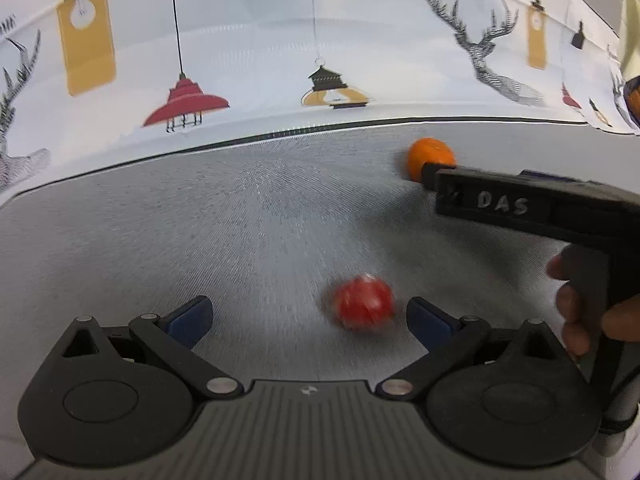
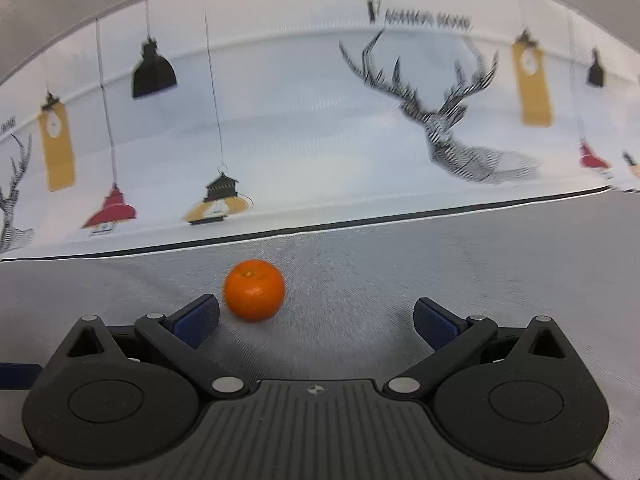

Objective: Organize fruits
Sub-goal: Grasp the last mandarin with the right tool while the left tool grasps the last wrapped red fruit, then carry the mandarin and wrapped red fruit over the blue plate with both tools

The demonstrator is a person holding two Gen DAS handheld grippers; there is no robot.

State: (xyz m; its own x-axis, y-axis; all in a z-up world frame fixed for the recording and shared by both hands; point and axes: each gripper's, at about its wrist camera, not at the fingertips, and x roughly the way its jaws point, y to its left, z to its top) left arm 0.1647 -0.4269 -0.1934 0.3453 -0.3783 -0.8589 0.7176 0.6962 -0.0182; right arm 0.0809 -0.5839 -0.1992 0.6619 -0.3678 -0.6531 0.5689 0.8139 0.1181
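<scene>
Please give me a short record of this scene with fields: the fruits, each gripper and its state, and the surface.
red fruit: blurred red fruit on the table, near the left gripper's right finger
orange fruit: orange on the table, ahead of the right gripper
left gripper: open, empty
right gripper: open, empty
surface: grey table
backdrop: printed cloth with lamps and deer
</scene>
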